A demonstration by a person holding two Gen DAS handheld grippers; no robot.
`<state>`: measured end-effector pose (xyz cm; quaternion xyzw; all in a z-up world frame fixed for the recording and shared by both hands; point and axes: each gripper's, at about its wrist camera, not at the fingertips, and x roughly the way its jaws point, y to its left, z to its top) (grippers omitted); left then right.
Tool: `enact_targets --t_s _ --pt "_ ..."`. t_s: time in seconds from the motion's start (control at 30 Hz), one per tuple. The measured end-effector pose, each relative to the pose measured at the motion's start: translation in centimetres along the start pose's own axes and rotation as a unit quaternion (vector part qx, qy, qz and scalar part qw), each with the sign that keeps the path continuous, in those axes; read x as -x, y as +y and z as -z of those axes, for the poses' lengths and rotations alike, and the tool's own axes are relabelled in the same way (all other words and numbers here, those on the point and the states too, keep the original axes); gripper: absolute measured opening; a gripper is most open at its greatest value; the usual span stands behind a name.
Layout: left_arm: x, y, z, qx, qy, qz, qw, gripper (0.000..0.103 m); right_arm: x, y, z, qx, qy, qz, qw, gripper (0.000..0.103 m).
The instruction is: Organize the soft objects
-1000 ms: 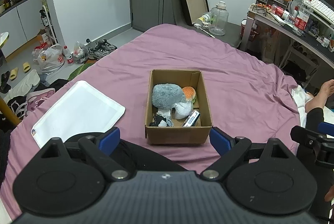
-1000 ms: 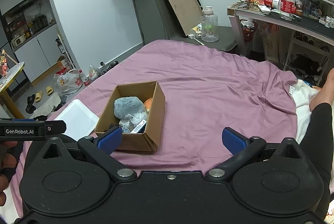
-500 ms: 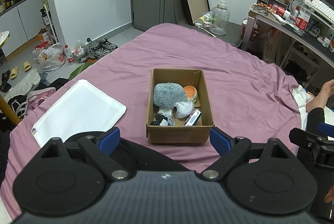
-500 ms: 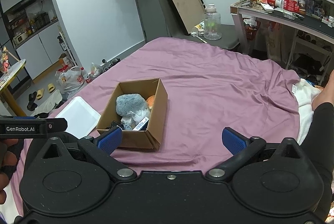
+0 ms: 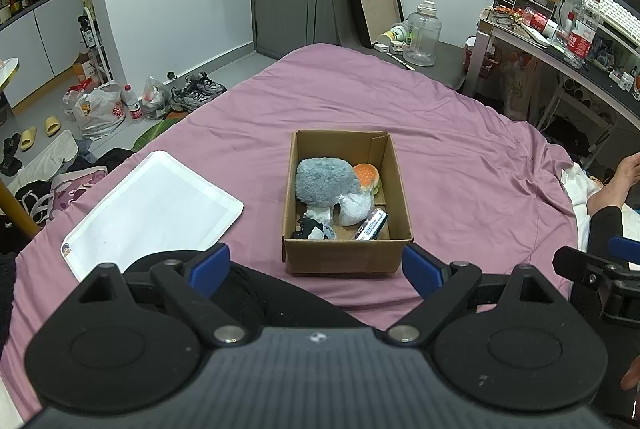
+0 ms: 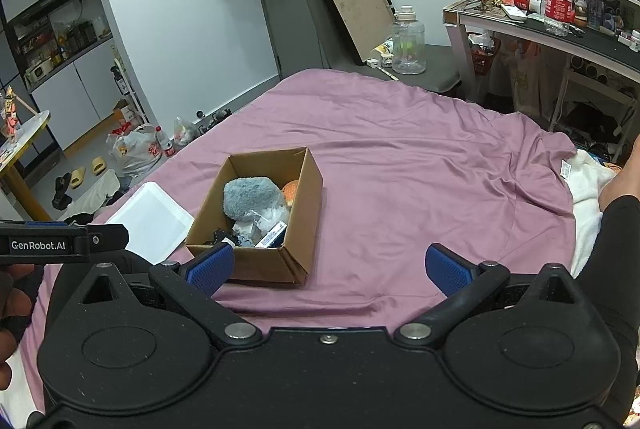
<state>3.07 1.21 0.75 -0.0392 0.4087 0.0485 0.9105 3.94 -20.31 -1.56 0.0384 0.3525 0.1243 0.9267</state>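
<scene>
Far to my left on the purple bedsheet (image 5: 460,157) lies a flat white tray (image 5: 156,209), empty side up, well apart from my fingers. My left gripper (image 5: 316,265) hangs over the near edge of the bed with its blue pads (image 5: 210,265) spread wide and nothing between them. Straight ahead of it, just beyond the pads, sits the open cardboard box (image 5: 344,257), and the soft things are all inside: a fluffy grey plush (image 5: 324,181) toward the back, an orange burger-shaped toy (image 5: 367,174) touching its right side, a white crinkled bag (image 5: 354,209) in front of that, a small black-and-white piece (image 5: 310,229) in the near left corner, and a small packet (image 5: 372,225) near the right wall. Further right, my right gripper (image 6: 326,267) is also spread wide and empty, its left pad (image 6: 210,265) overlapping the box's near corner in view. At the far right a person's dark-sleeved leg (image 6: 612,253) rests on the bed.
</scene>
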Motion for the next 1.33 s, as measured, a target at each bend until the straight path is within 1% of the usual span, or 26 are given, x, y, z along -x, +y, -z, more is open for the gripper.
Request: enact_targets --t_s 0.7,1.2,1.33 --pt "0.1 0.6 0.1 -0.001 0.000 -0.002 1.0000 0.092 -0.2 -0.3 0.3 -0.001 0.004 -0.001 1.000 0.103" --pt "0.0 0.0 0.1 -0.002 -0.003 -0.008 1.0000 0.092 -0.7 -0.8 0.5 -0.006 0.009 0.001 1.000 0.103" --pt "-0.2 0.0 0.1 -0.002 -0.002 -0.004 1.0000 0.092 -1.1 -0.9 0.5 -0.008 0.004 0.006 1.000 0.103"
